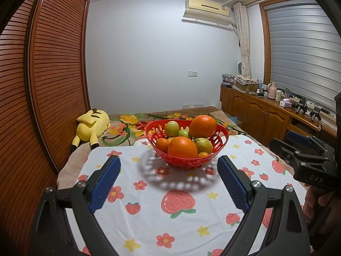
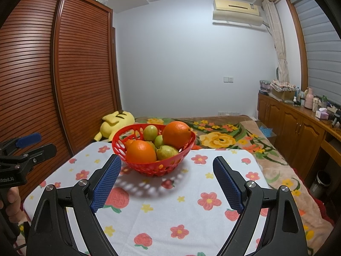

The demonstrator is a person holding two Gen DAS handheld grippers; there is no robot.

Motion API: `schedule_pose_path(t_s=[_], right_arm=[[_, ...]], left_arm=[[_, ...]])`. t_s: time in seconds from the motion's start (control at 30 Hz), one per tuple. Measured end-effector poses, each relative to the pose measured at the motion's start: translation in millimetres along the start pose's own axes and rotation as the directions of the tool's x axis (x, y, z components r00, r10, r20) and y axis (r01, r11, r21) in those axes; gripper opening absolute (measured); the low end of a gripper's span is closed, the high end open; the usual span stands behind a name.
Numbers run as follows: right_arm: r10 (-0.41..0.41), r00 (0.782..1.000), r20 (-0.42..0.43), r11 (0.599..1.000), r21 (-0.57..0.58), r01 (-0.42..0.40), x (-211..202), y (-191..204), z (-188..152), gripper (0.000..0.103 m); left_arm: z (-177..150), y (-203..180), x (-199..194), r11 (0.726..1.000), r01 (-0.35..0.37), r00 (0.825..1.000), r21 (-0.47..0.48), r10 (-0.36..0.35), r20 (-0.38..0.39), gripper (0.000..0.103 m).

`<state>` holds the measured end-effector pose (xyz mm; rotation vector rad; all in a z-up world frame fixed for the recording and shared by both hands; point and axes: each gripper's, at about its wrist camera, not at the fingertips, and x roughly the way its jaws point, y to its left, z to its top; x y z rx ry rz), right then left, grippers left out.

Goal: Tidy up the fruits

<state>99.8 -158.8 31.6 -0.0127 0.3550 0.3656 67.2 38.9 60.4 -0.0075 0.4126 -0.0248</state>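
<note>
Oranges and green fruits heaped in the red perforated plastic basket point(image 1: 187, 147) on the flower-printed white cloth point(image 1: 170, 213) could roll off if either wide-open, empty gripper, left gripper point(image 1: 168, 183) or right gripper point(image 2: 166, 183), nudges the top big orange point(image 1: 203, 126).

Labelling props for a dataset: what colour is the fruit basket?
Red, with cut-out holes in its wall; the basket shows best in the left wrist view.

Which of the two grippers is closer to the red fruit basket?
Right, narrowly. The right gripper has its left fingertip almost level with the red basket, which sits left of its centre. The left gripper sits slightly further back, basket ahead, slightly right of centre.
</note>
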Motion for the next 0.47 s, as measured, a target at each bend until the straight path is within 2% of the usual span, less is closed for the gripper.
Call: schedule_pose_path(t_s=[0.47], right_arm=[[0.000,1.000,0.001,1.000,0.000,0.000,-0.4,0.1,0.1,0.090]], left_arm=[[0.3,-0.3,-1.2,1.000,0.001,1.000,-0.002,-0.001,-0.001,0.093]])
